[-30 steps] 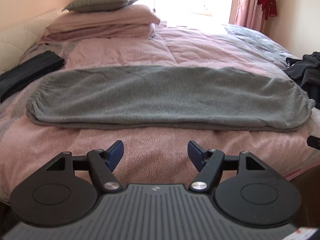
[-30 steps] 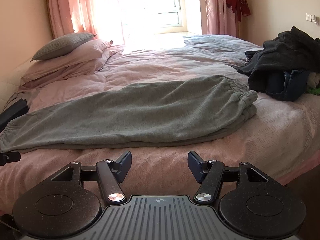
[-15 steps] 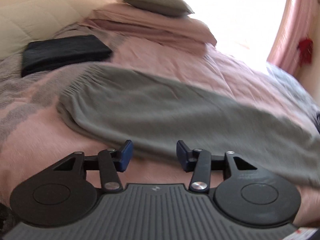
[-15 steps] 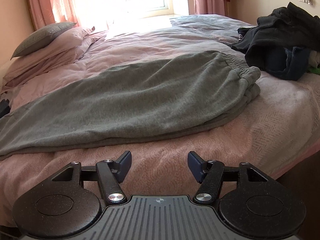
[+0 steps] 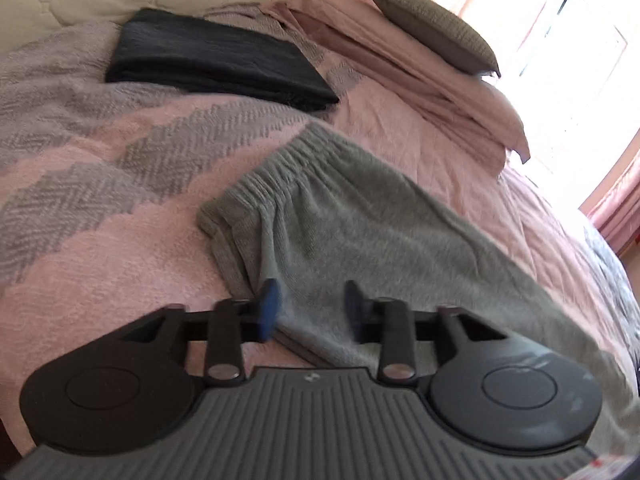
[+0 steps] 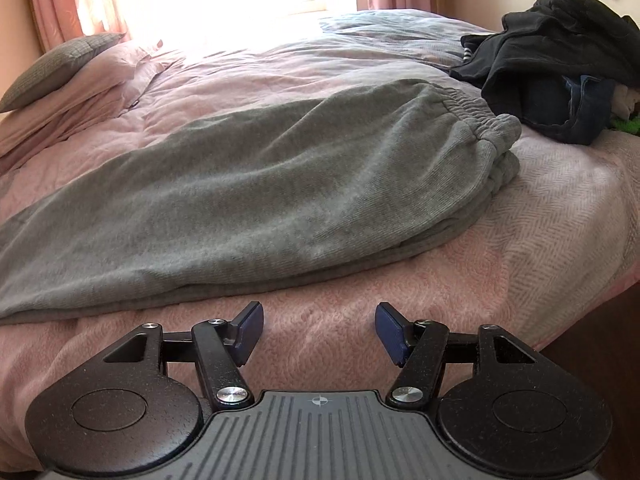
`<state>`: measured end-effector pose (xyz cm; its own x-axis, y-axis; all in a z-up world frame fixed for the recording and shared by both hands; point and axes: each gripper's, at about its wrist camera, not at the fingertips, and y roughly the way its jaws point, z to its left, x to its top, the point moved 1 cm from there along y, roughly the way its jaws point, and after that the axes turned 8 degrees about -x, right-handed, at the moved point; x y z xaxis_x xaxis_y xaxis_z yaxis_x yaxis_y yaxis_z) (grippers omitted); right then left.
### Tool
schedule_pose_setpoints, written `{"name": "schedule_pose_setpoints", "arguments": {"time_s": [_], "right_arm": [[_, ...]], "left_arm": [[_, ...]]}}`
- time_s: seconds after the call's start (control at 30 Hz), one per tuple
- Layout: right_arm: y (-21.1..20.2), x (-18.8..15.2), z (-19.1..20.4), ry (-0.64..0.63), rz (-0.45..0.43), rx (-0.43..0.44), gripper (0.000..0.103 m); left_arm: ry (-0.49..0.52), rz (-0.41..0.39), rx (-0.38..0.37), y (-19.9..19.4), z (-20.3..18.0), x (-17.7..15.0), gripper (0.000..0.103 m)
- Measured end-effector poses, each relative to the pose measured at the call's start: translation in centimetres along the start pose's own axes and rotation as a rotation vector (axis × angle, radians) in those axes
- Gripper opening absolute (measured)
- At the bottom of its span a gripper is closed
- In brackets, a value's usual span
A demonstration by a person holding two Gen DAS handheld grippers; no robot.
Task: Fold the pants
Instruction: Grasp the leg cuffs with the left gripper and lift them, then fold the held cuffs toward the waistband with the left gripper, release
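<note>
Already doubled lengthwise, leg on leg, the grey pants (image 6: 256, 184) lie stretched across the pink bed (image 6: 520, 256); the crosswise folds look still to do. The left gripper (image 5: 310, 308) tilts down over the near edge by the elastic cuffs (image 5: 272, 176), its jaws partly apart after narrowing, cloth beneath them but not visibly pinched. The right gripper (image 6: 318, 332) hangs short of the near hem toward the waistband (image 6: 480, 120), jaws wide and empty.

Pillows (image 5: 436, 28), dark clothes pile (image 6: 560, 60) (heaped).
</note>
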<state>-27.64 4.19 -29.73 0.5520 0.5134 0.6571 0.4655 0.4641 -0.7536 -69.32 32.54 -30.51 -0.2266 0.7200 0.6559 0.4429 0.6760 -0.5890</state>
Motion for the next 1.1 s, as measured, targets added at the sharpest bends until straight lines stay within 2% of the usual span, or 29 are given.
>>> {"name": "schedule_pose_setpoints", "arguments": {"time_s": [0.07,0.1,0.2,0.33,0.47,0.57,0.67,0.7,0.73,0.77,0.8,0.83,0.93,1.0,1.1], "right_arm": [[0.2,0.5,-0.1,0.010,-0.003,-0.007,0.059],[0.3,0.7,-0.1,0.013,-0.004,-0.008,0.059],[0.5,1.2,-0.1,0.019,-0.007,-0.010,0.059],[1.1,1.5,-0.1,0.023,0.001,-0.017,0.059],[1.5,1.6,-0.3,0.028,0.007,-0.017,0.059],[1.6,1.6,-0.8,0.041,0.006,-0.019,0.059],[1.8,1.6,-1.3,0.059,0.014,-0.026,0.059],[1.8,1.5,-1.5,0.061,0.017,-0.026,0.059],[1.8,1.5,-1.6,0.062,0.016,-0.024,0.059],[1.8,1.5,-1.8,0.060,0.014,-0.022,0.059],[1.7,1.5,-2.0,0.060,0.010,-0.021,0.059],[1.6,1.5,-2.2,0.062,0.006,-0.023,0.059],[1.3,1.7,-3.3,0.083,-0.003,-0.035,0.059],[1.2,1.7,-4.2,0.100,-0.011,-0.042,0.059],[0.9,1.5,-5.3,0.125,-0.016,-0.053,0.059]], "left_arm": [[-0.001,-0.026,0.047,-0.3,0.3,0.4,0.049],[-0.009,-0.037,0.081,-0.2,0.8,0.5,0.050],[-0.075,-0.023,0.086,0.3,2.4,0.5,0.050],[-0.126,-0.040,0.029,1.3,3.1,0.5,0.050],[-0.256,-0.091,-0.050,2.8,4.4,0.4,0.049],[-0.334,-0.156,-0.075,3.2,5.3,-0.5,0.044],[-0.323,-0.180,-0.057,3.2,5.0,-0.8,0.037],[-0.322,-0.173,-0.033,3.2,4.9,-0.6,0.023],[-0.322,-0.166,-0.026,3.2,4.8,-0.3,0.018],[-0.313,-0.171,-0.023,3.0,4.5,0.0,0.017],[-0.280,-0.183,-0.005,2.7,3.8,0.4,0.016],[-0.203,-0.198,0.024,2.2,2.3,0.8,0.015],[0.083,-0.237,0.087,1.1,-3.8,1.9,0.014],[0.265,-0.259,0.074,0.5,-8.9,2.0,0.014],[0.556,-0.283,-0.003,-0.5,-17.8,0.5,0.014]]}}
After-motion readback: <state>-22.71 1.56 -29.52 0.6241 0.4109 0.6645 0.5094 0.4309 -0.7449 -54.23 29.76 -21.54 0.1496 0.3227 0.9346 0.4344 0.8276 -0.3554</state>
